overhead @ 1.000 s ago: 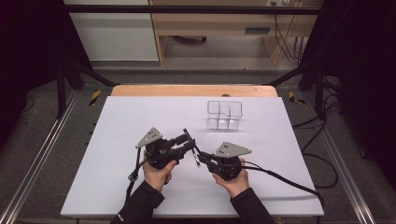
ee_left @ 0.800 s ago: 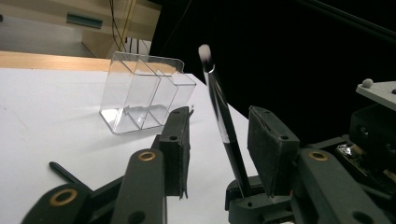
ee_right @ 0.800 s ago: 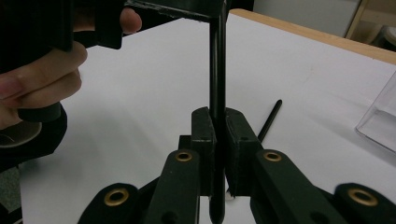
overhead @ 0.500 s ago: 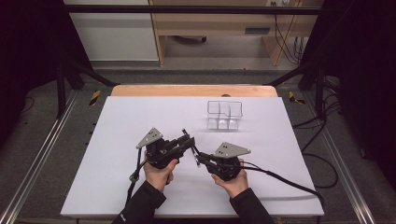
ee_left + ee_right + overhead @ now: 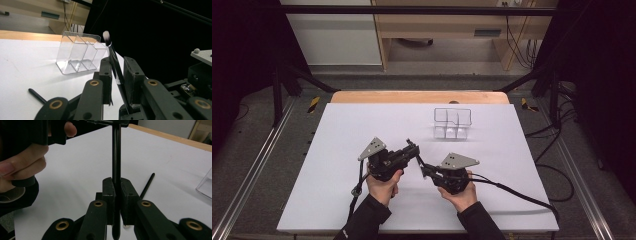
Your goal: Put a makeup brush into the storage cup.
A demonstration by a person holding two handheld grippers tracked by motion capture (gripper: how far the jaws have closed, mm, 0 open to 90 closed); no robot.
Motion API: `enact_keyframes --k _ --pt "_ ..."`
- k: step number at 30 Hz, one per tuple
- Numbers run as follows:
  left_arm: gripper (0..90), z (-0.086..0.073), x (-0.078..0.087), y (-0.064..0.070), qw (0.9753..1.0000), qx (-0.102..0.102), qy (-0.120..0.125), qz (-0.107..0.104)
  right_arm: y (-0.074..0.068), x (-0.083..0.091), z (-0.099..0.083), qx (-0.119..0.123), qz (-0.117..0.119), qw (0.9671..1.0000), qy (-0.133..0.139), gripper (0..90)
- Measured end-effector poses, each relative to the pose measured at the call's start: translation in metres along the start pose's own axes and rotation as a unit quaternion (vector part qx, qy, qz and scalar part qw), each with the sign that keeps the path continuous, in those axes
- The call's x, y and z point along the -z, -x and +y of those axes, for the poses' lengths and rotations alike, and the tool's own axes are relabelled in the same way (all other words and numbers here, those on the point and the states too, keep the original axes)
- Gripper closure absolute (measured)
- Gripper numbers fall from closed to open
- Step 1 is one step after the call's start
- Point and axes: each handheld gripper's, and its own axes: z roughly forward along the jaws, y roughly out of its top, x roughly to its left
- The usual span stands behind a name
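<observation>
**Makeup brush held between both grippers above the white table**

A slim black makeup brush [image 5: 113,58] with a white-tipped bristle head stands between the two grippers, over the near middle of the white table [image 5: 342,130]. In the left gripper view its handle passes between the black jaws of the left gripper [image 5: 117,72]; the jaws stand narrow with a little space on either side of the handle, and whether they touch it cannot be told. The bristle end rises above the jaw tips, tilted slightly left in that view. In the right gripper view the same brush's black handle [image 5: 116,157] runs straight up from between the jaws of the right gripper [image 5: 117,188], which are closed tight on it.

In the high view the left gripper [image 5: 409,152] sits just left of centre and the right gripper [image 5: 427,171] just right of it and slightly nearer, their tips almost meeting around the brush [image 5: 418,159]. Each is held by a hand in a dark sleeve.

A clear plastic organiser [image 5: 452,123] with several compartments stands farther back and to the right, well apart from the grippers. A thin black stick [image 5: 147,185] lies flat on the table beyond the right gripper's jaws.
</observation>
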Motion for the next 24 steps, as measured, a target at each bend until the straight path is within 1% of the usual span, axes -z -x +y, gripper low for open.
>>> enact_keyframes --k 7,14,15,16,17,20,21,24 --pt "77.9 -0.0006 0.0002 0.0025 1.0000 -0.003 0.004 0.002 -0.0006 -0.0005 -0.0001 0.001 0.000 1.0000 -0.001 83.8" --pt "80.8 -0.0009 0.0007 0.0072 0.9999 -0.008 0.006 -0.006 -0.0019 -0.0023 -0.0004 0.003 0.001 1.0000 -0.005 83.4" --pt "81.9 -0.0008 0.0007 0.0080 0.9999 -0.010 0.006 -0.006 -0.0020 -0.0025 -0.0004 0.003 0.001 1.0000 -0.006 83.3" --pt "83.0 -0.0007 0.0007 0.0090 0.9999 -0.016 0.006 -0.001 -0.0022 -0.0027 -0.0004 0.003 0.001 1.0000 -0.005 83.3" --pt "83.0 -0.0007 0.0006 0.0093 0.9998 -0.018 0.006 -0.001 -0.0023 -0.0026 -0.0003 0.002 0.002 1.0000 -0.005 82.6" --pt "83.1 -0.0009 0.0009 0.0095 0.9997 -0.024 0.004 0.003 -0.0024 -0.0014 0.0005 0.004 0.001 1.0000 -0.001 77.9" --pt "83.1 -0.0009 0.0009 0.0095 0.9997 -0.025 0.003 0.004 -0.0025 -0.0007 0.0011 0.003 0.000 1.0000 0.003 73.3" --pt "83.1 -0.0007 0.0015 0.0099 0.9996 -0.029 0.003 0.007 -0.0025 0.0006 0.0023 0.003 -0.009 0.9999 0.011 64.7"
